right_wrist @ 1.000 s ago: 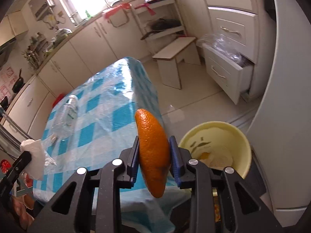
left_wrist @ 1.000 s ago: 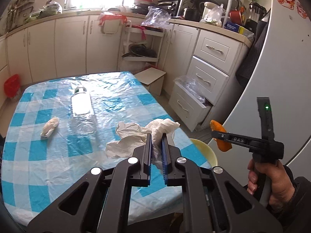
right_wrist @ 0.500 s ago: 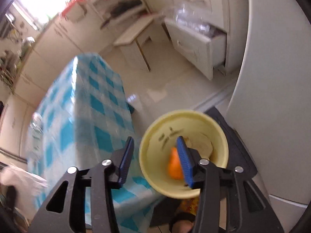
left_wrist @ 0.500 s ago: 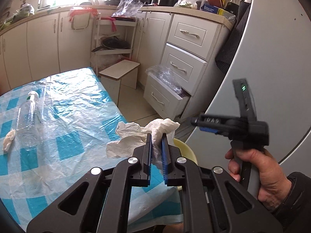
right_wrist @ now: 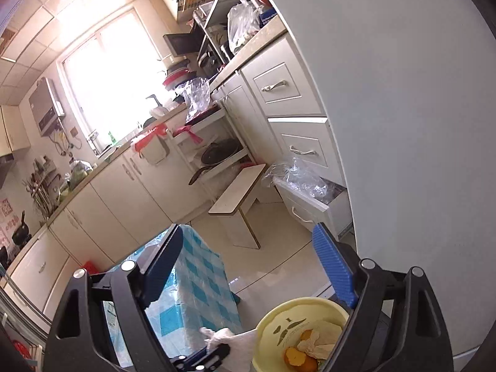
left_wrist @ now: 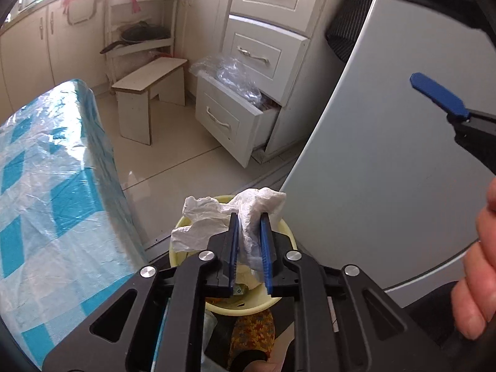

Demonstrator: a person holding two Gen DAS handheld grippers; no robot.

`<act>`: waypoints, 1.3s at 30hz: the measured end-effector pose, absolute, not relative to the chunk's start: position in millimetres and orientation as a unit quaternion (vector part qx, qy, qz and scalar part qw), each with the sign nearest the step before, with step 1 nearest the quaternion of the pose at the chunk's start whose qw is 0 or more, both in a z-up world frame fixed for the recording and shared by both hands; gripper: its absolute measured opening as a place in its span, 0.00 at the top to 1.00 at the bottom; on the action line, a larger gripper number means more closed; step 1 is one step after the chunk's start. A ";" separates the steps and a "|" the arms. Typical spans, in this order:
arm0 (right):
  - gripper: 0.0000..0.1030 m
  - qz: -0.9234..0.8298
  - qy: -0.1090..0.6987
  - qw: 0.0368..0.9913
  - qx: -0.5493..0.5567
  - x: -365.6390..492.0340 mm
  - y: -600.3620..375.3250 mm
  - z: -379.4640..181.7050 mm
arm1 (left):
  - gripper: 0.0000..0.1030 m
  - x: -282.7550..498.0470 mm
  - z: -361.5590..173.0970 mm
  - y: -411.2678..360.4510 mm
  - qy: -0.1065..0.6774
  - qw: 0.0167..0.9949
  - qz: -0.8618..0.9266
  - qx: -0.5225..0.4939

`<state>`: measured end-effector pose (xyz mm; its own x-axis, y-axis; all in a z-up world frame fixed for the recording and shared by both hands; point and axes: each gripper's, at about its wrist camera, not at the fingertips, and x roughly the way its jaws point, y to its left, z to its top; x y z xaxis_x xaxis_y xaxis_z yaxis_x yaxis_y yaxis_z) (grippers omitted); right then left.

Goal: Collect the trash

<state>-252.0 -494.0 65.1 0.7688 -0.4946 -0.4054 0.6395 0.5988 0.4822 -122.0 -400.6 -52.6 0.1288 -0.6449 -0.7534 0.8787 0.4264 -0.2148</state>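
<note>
My left gripper (left_wrist: pixel 249 217) holds a crumpled white tissue (left_wrist: pixel 210 217) right above the pale yellow bin (left_wrist: pixel 283 228). Its jaws are opening, and the tissue still fills the narrow gap and touches both pads. The right wrist view shows that tissue (right_wrist: pixel 229 338) at the bin's rim (right_wrist: pixel 279 313). Inside the bin lie orange peel (right_wrist: pixel 294 356) and a paper wad (right_wrist: pixel 319 341). My right gripper (right_wrist: pixel 249 232) is raised above the bin, its jaws opening wide with nothing between them. One of its blue pads (left_wrist: pixel 437 96) shows at the right of the left wrist view.
The table with the blue checked cloth (left_wrist: pixel 46 186) ends just left of the bin. A grey fridge door (left_wrist: pixel 372 155) stands close on the right. Beyond are a low stool (left_wrist: pixel 152 74) and an open drawer (left_wrist: pixel 229 117) with a plastic bag. A person's hand (left_wrist: pixel 477 263) grips the right handle.
The left gripper carried the tissue off the table to above the bin. The right gripper let the orange peel drop into the bin, opened wide, then rose and tilted up.
</note>
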 end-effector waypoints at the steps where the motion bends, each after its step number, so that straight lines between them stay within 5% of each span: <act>1: 0.20 -0.319 0.114 0.884 0.322 -253.4 -497.4 63.3 | 0.74 -121.5 -56.9 -406.0 0.414 0.737 -0.514 0.145; 4: 0.20 -0.318 0.115 0.879 0.335 -252.9 -503.5 59.4 | 0.48 -120.6 -64.0 -416.7 0.422 0.741 -0.502 0.145; 19: 0.19 -0.307 0.157 0.872 0.346 -238.0 -501.6 49.1 | 0.21 -107.5 -13.9 -324.6 0.404 0.794 -0.443 0.097; 29: 0.16 -0.282 0.228 0.890 0.276 -195.9 -461.9 43.2 | 0.16 -84.1 29.7 -214.1 0.372 0.862 -0.335 0.077; 39: 0.12 -0.250 0.218 0.926 0.181 -175.7 -384.2 55.4 | 0.12 -74.4 62.0 -125.3 0.332 0.901 -0.273 0.049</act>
